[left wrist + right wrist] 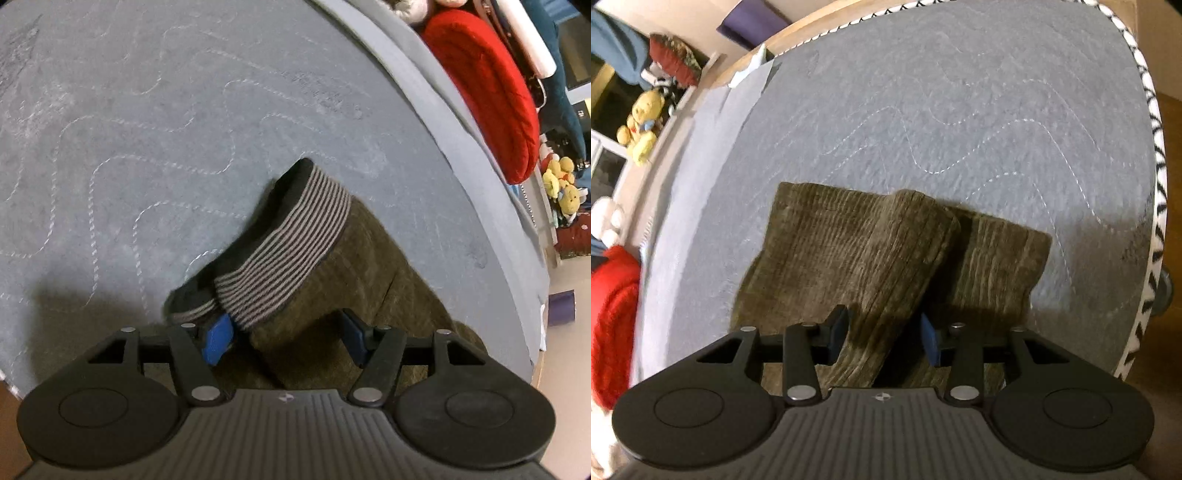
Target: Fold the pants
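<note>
Olive corduroy pants [849,251] lie on a grey quilted mattress [960,110]. In the left wrist view their striped grey-and-black waistband [284,254] is at the centre, raised and bunched. My left gripper [288,338] has its blue pads on either side of the waistband end and the olive cloth [369,266], with a wide gap. In the right wrist view my right gripper [884,339] straddles a raised fold of the leg cloth, its pads [931,345] apart around it. I cannot tell whether either gripper is pinching the cloth.
The mattress edge [424,85] runs along the right in the left wrist view, with a red cushion [491,92] and yellow soft toys [561,184] beyond. A zigzag-patterned trim [1156,184] borders the mattress on the right in the right wrist view.
</note>
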A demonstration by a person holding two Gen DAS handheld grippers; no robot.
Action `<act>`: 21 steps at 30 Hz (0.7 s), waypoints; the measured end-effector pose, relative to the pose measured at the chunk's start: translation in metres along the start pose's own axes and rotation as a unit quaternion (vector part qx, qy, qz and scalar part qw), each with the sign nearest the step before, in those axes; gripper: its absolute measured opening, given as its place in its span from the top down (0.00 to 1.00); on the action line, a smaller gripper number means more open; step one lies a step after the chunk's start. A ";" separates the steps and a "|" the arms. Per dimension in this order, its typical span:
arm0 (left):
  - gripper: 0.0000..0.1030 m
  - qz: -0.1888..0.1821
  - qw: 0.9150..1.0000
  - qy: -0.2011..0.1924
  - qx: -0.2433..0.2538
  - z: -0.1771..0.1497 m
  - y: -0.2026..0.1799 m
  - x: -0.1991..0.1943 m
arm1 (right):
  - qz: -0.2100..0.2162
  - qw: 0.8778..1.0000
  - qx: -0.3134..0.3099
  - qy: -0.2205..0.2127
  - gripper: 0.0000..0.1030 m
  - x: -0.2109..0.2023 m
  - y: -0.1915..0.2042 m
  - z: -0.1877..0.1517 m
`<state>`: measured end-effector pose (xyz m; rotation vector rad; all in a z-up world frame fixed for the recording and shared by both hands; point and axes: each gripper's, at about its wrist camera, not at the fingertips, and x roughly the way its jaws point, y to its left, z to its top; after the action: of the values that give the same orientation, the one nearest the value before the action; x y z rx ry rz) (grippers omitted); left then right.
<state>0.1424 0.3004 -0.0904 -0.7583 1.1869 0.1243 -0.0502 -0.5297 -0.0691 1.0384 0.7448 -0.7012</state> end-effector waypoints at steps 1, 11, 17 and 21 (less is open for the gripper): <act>0.43 0.009 1.000 -0.001 0.003 0.001 -0.002 0.002 | -0.006 1.000 -0.004 0.000 0.60 0.003 0.002 0.000; 0.82 -0.066 0.979 -0.174 0.089 -0.001 -0.039 -0.089 | 0.178 0.953 -0.095 -0.227 0.97 -0.079 0.053 0.015; 0.82 0.032 0.992 0.005 0.125 -0.018 -0.001 -0.039 | -0.029 0.989 -0.116 -0.087 0.97 -0.041 0.016 0.022; 0.82 0.030 0.990 0.019 0.133 -0.019 0.009 -0.038 | -0.059 0.990 -0.123 -0.019 0.97 -0.021 -0.004 0.019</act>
<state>0.1084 0.3069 -0.0641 -0.4917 1.2333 0.0003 -0.0615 -0.5450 -0.0481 0.7583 0.8410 -0.7080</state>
